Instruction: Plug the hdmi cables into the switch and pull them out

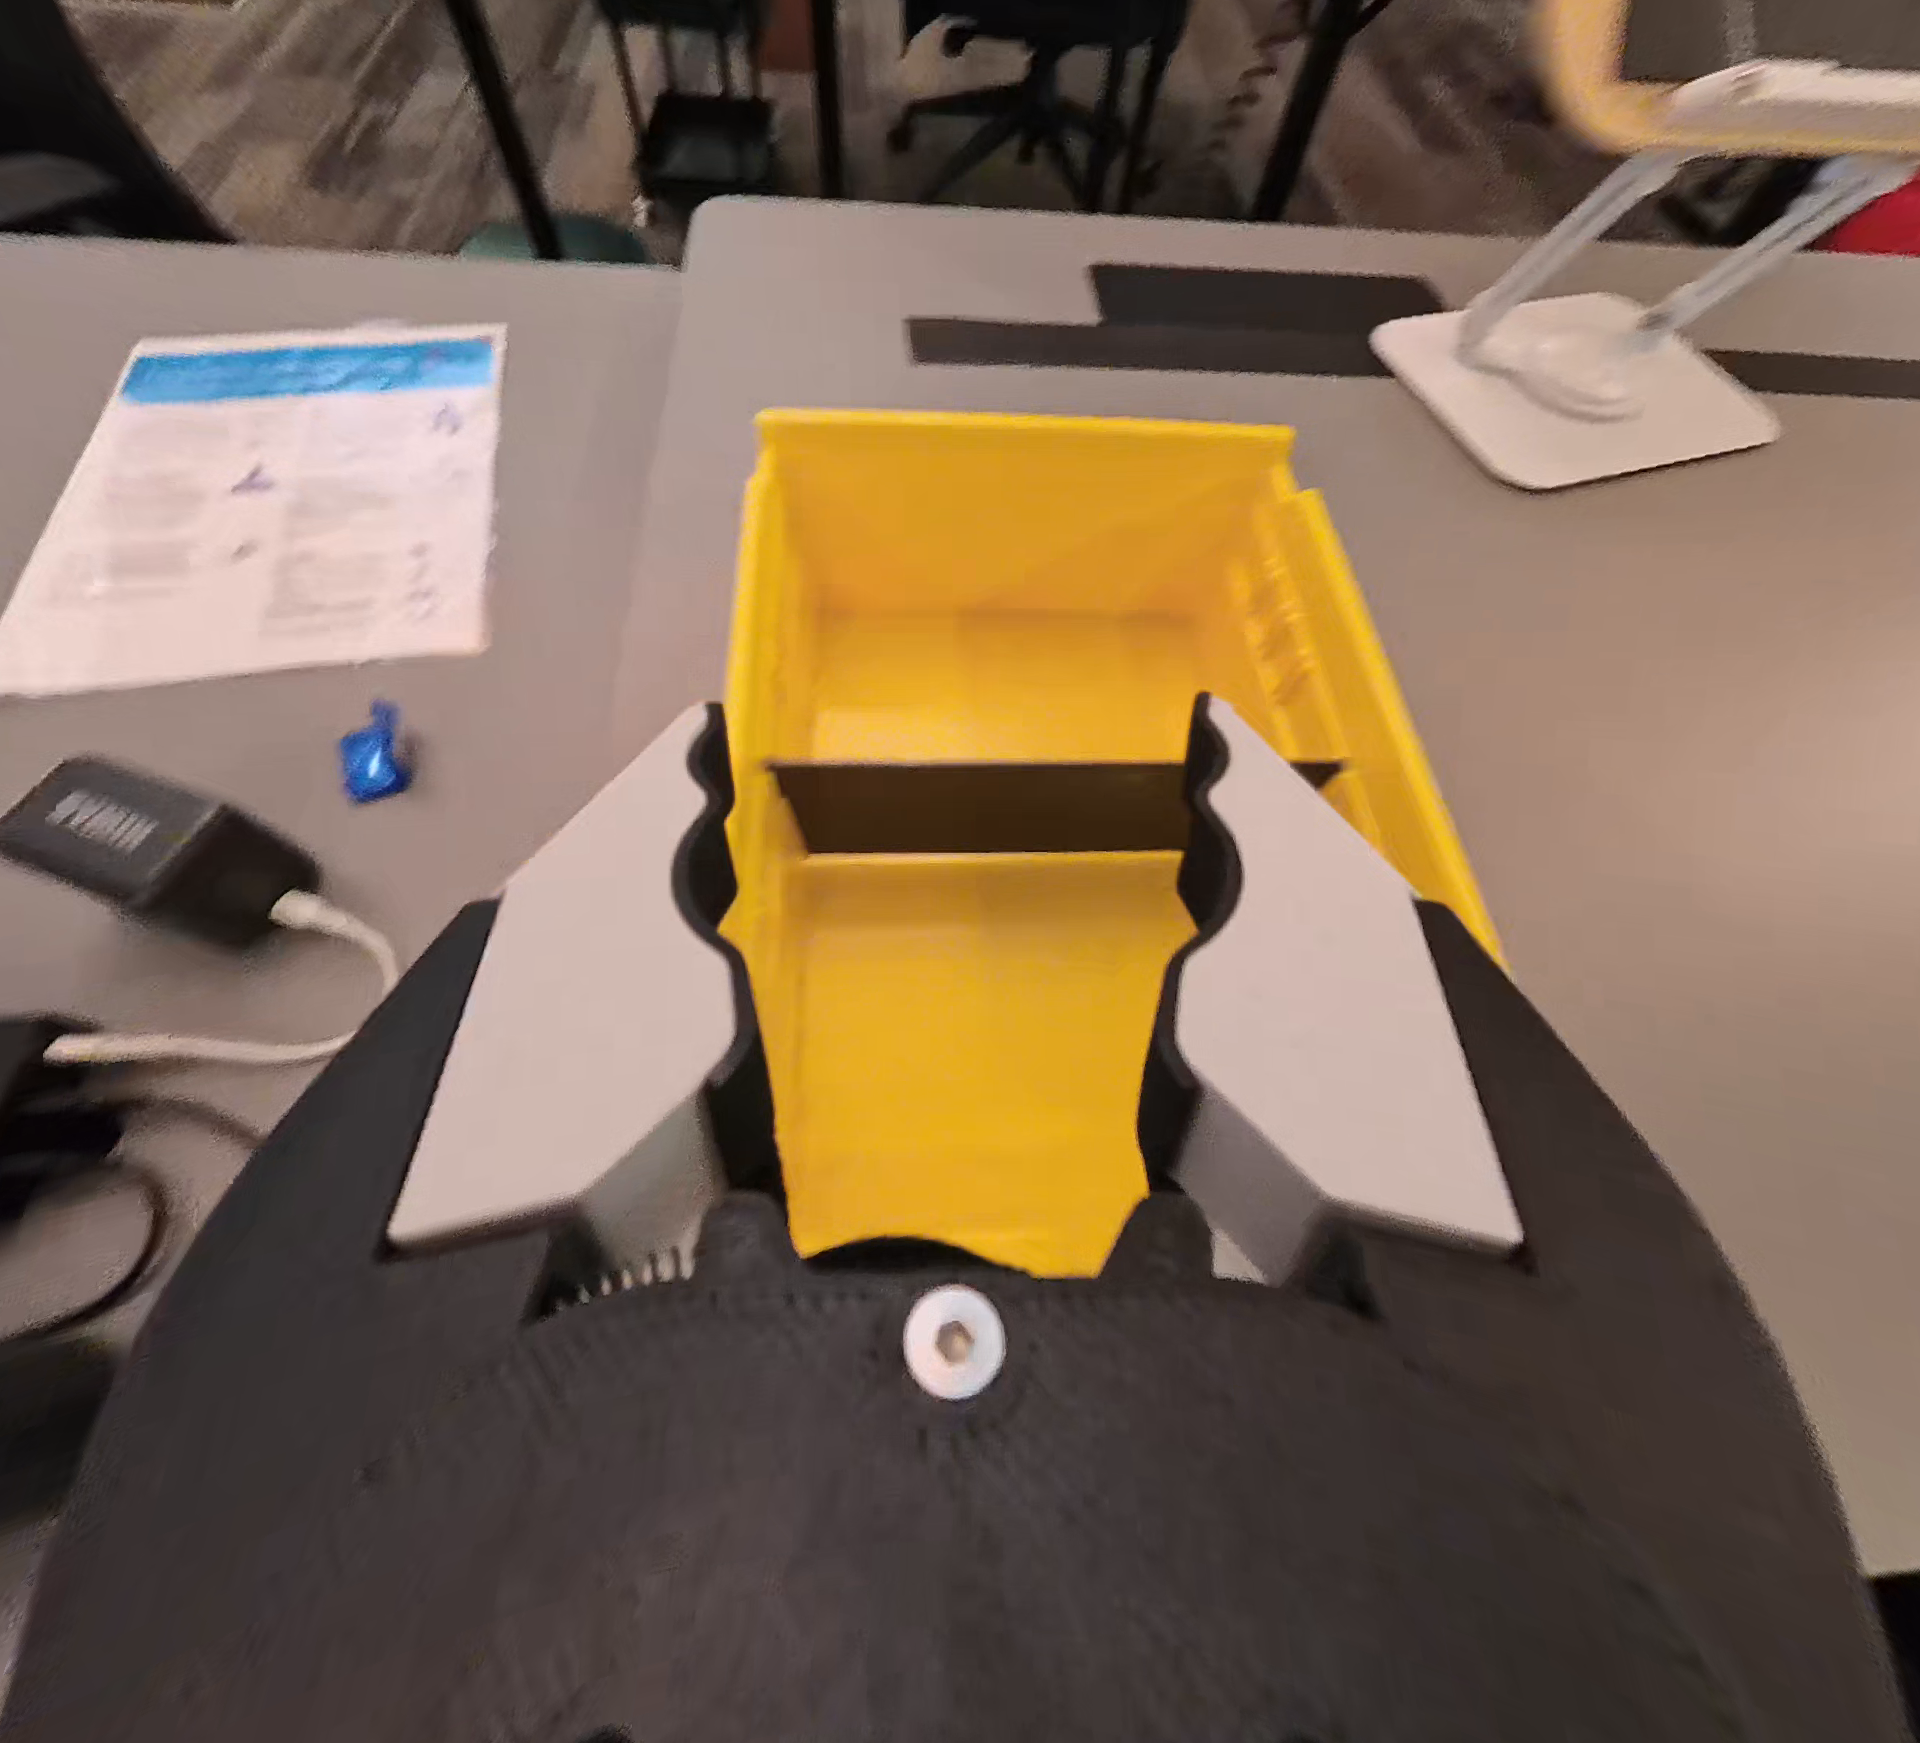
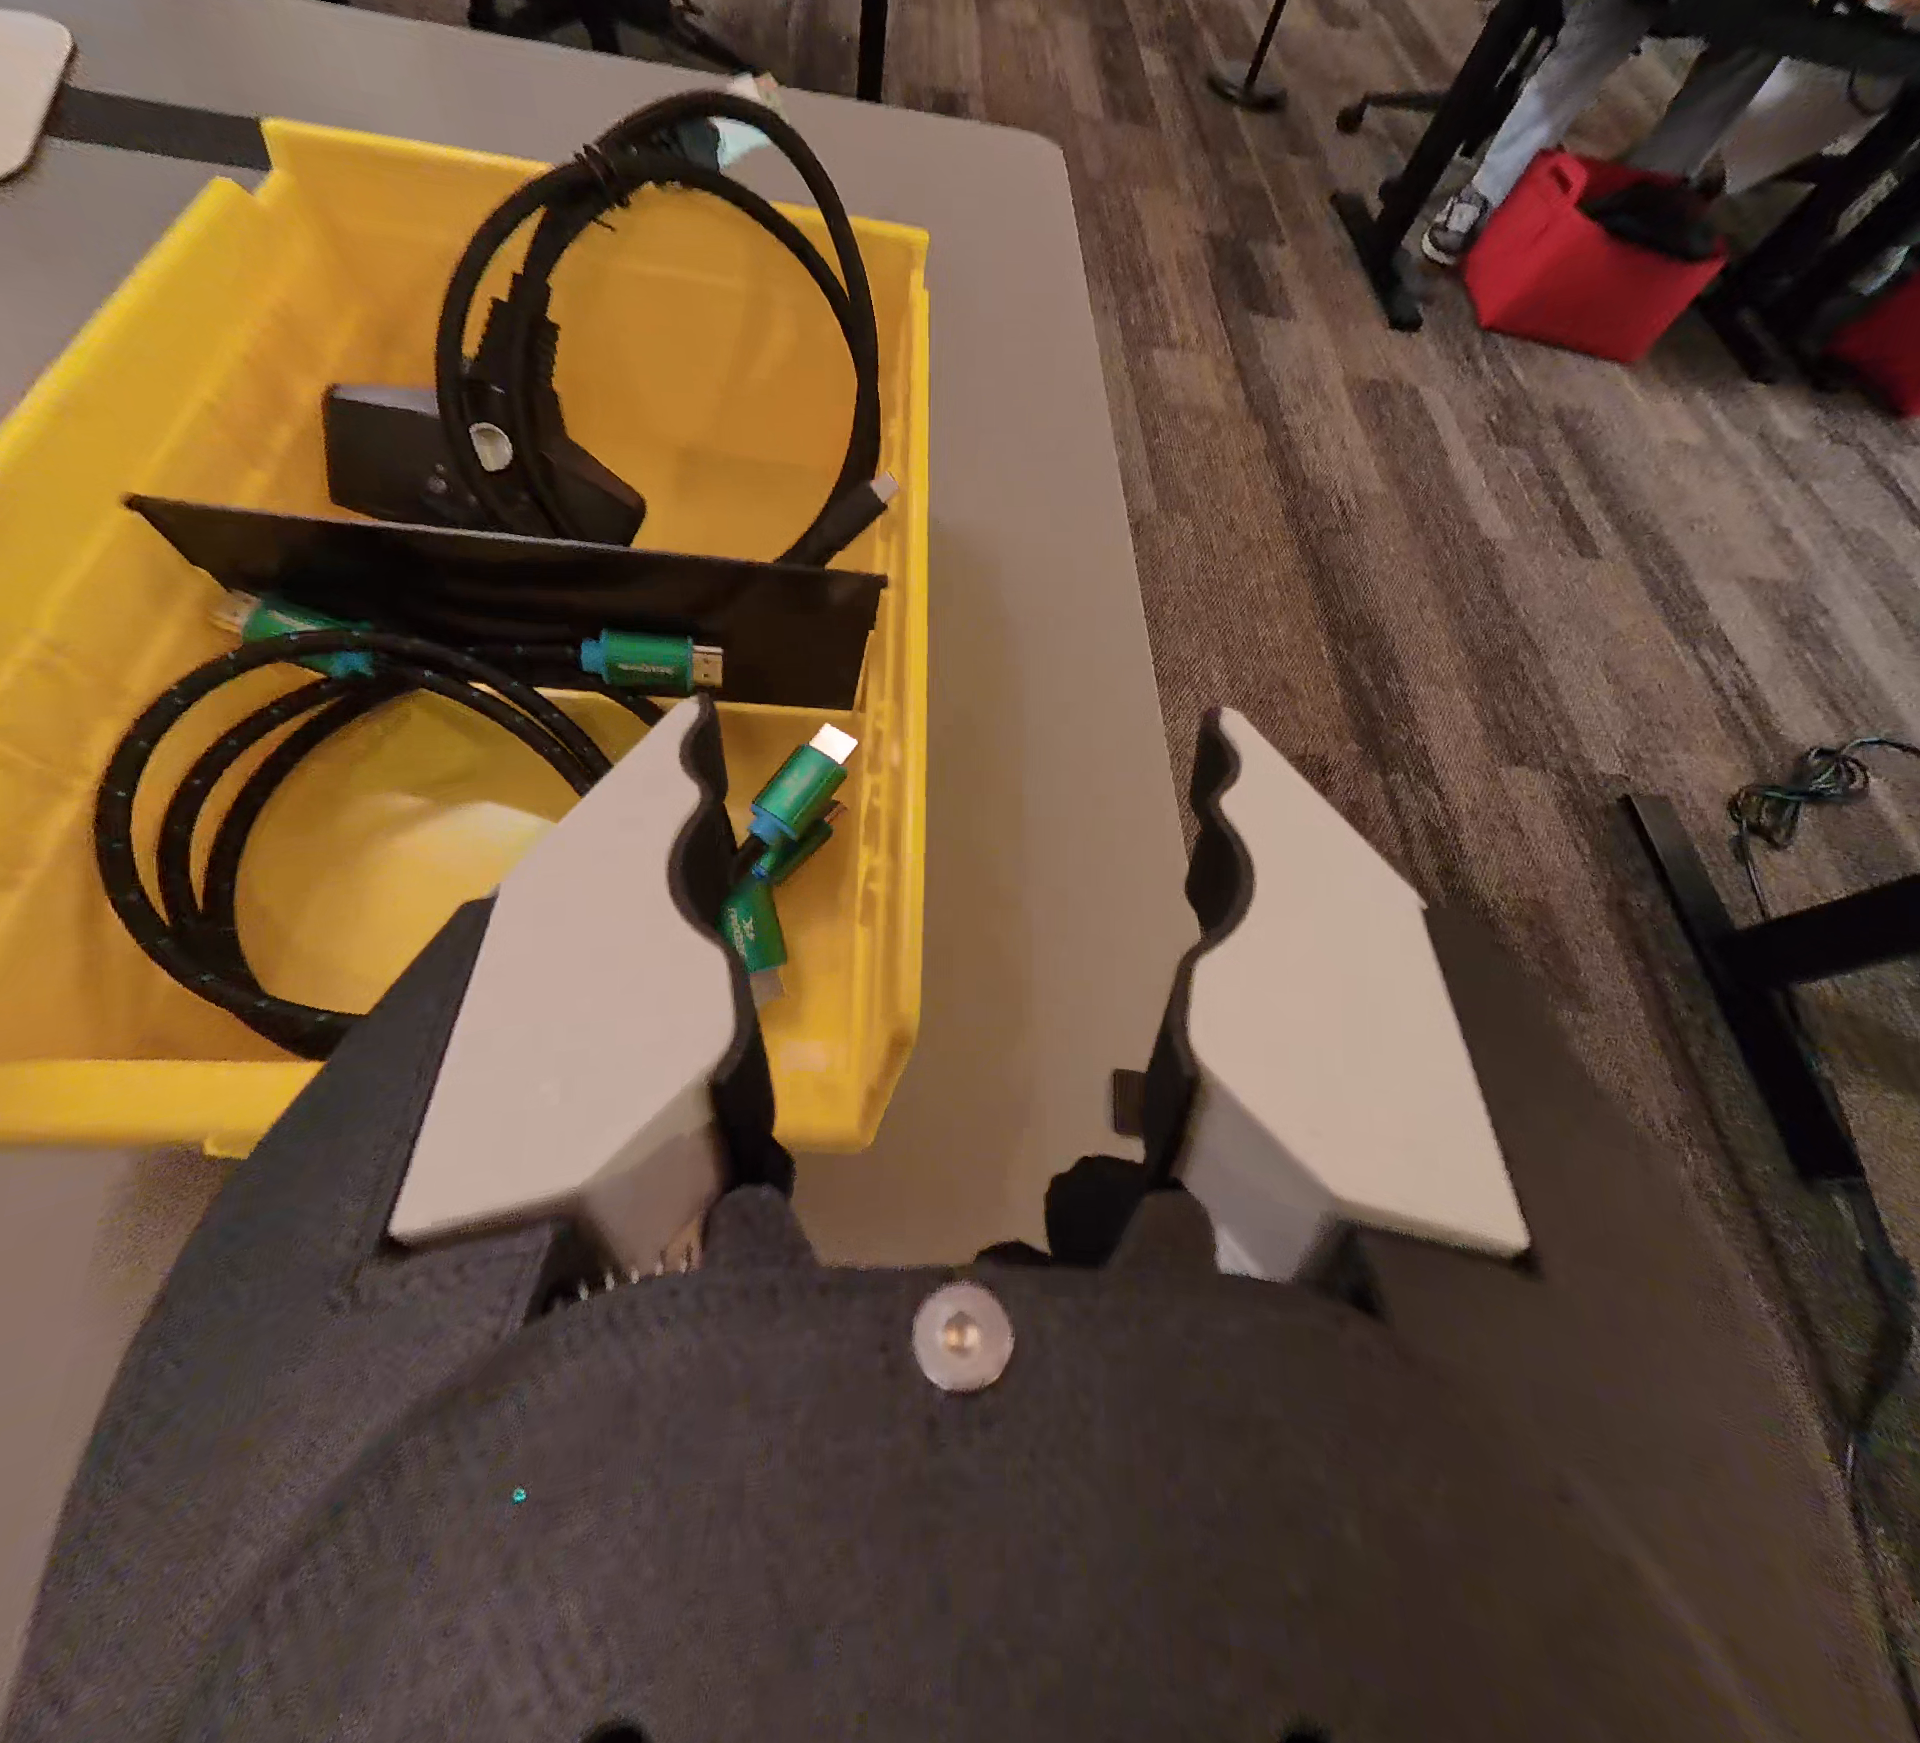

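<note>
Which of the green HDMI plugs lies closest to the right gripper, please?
The green plug right beside the gripper's left finger; the others lie farther back toward the black divider.

The bin (image 2: 902, 405) is bright yellow, split by a black divider (image 2: 499, 592). In it lie black braided cables (image 2: 208, 820) flecked with teal, their plugs (image 2: 800, 789) metallic green with blue collars and silver tips. Behind the divider sit a black box (image 2: 384, 446) and a plain black cable (image 2: 842, 291). The table (image 1: 1558, 758) is flat grey with black tape strips (image 1: 1143, 343). A white sheet (image 1: 270, 509) has a blue header band. The carpet (image 2: 1455, 498) is streaked grey and brown.
</note>
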A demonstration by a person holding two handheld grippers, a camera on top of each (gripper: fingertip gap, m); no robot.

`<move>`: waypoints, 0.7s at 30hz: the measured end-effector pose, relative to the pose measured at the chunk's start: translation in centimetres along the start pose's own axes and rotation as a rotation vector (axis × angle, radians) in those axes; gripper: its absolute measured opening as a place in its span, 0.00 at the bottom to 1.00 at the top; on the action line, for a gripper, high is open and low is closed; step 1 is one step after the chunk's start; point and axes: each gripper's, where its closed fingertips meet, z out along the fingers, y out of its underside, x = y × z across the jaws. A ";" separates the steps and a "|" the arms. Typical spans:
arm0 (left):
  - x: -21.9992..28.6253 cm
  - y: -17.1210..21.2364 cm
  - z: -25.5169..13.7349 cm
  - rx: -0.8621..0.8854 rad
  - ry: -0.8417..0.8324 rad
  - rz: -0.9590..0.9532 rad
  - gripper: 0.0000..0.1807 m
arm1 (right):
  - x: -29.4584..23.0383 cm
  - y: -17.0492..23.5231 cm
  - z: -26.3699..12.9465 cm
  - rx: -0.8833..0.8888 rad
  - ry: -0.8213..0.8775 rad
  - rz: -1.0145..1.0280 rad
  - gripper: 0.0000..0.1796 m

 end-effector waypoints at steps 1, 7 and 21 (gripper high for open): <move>-1.2 0.8 -0.2 -0.018 -0.022 -0.007 0.48 | 0.1 0.4 0.3 -0.011 -0.006 0.005 0.50; -4.8 7.3 0.7 -0.245 -0.022 -0.125 0.70 | -0.8 2.3 1.9 -0.055 -0.072 0.028 0.48; -2.0 14.7 5.1 -0.429 0.206 -0.192 0.35 | -3.8 4.2 4.9 -0.098 -0.164 -0.011 0.27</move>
